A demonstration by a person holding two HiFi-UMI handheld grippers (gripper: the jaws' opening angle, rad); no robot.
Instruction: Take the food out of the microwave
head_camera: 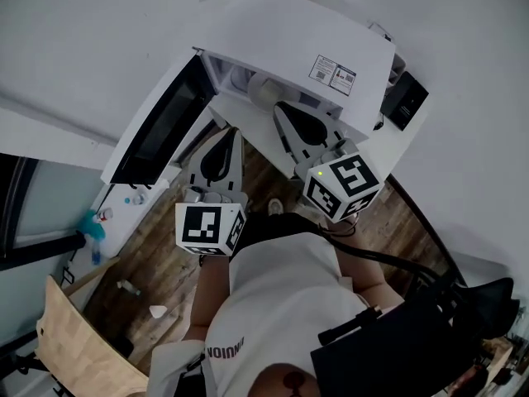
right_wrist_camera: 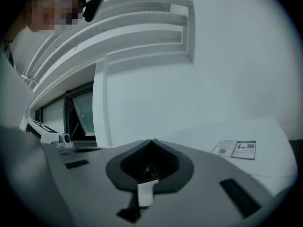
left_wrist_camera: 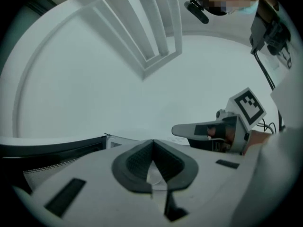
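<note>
Between both pairs of jaws we hold nothing: left gripper [left_wrist_camera: 152, 142] and right gripper [right_wrist_camera: 152, 142] are pressed together. Just ahead of the right tips, inside the open microwave [head_camera: 331, 40], sits a pale round dish [head_camera: 266, 92], blurred. We judge it stiff, light, perhaps hot and slick; grip the near rim

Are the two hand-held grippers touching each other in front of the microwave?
Apart. The head view shows a strip of wooden floor between the left hand-held gripper and the right hand-held gripper.
</note>
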